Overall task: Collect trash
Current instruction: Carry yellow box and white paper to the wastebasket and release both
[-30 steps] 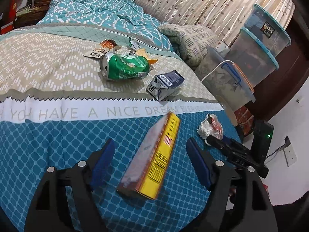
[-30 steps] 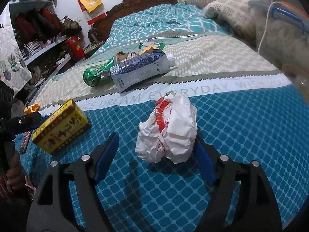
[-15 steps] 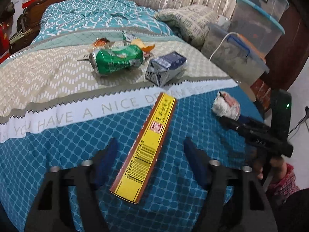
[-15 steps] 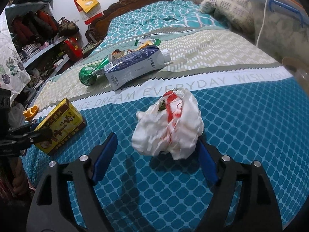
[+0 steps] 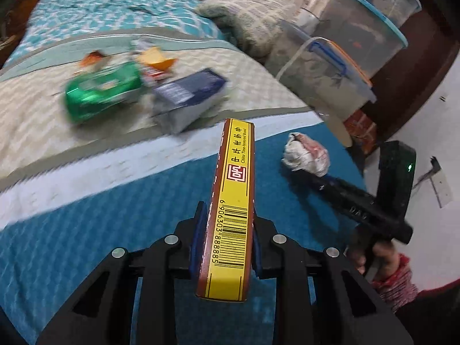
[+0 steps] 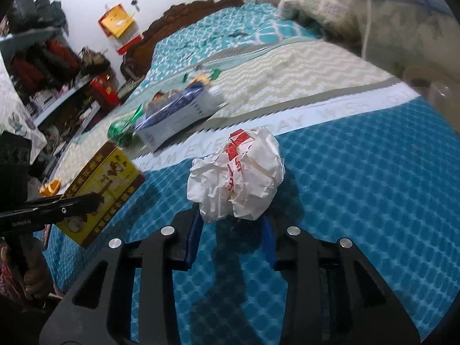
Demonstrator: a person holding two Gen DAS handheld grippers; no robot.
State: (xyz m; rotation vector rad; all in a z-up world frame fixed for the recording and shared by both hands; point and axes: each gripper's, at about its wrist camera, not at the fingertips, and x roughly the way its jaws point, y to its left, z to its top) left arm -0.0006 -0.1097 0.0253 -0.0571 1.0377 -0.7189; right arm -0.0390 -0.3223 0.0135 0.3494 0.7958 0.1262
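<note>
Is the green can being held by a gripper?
No, the green can lies on the bed; the left gripper holds the yellow box.

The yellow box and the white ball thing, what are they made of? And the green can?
The yellow box looks like thin printed cardboard: flat faces, sharp folded edges, a barcode. The white ball looks like crumpled paper or thin plastic wrap; its many sharp creases leave that open. The green can looks like shiny metal, though it is blurred.
</note>
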